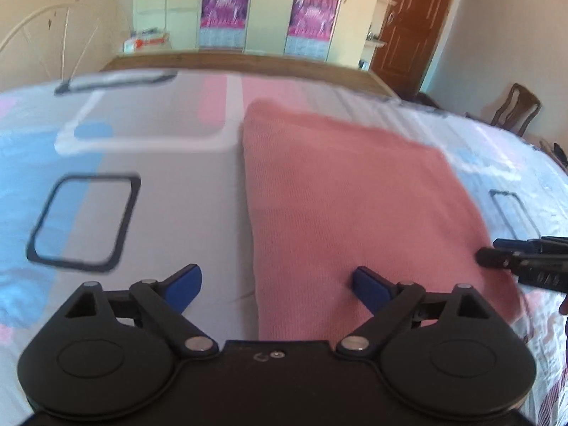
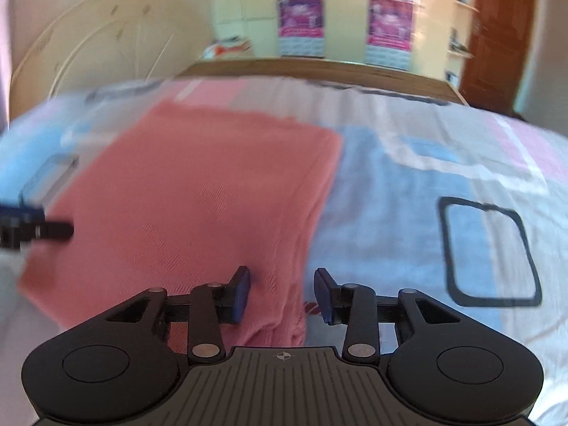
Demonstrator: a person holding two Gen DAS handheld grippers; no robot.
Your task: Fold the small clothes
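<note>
A pink knitted garment (image 1: 337, 191) lies flat on the bed, folded into a rough rectangle. My left gripper (image 1: 278, 285) is open above its near left edge, one finger over the bedsheet and one over the cloth. My right gripper (image 2: 282, 294) is open above the garment's near right corner (image 2: 284, 316), holding nothing. The garment also shows in the right wrist view (image 2: 198, 206). The right gripper's fingers (image 1: 497, 257) show at the garment's right edge in the left wrist view. The left gripper's fingers (image 2: 53, 229) show at its left edge in the right wrist view.
The bedsheet (image 1: 170, 213) is patterned in grey, blue, pink and white with black square outlines (image 2: 490, 255). A wooden footboard (image 1: 248, 62) bounds the far side. Beyond stand wardrobes with posters, a brown door (image 1: 415, 25) and a wooden chair (image 1: 514, 110).
</note>
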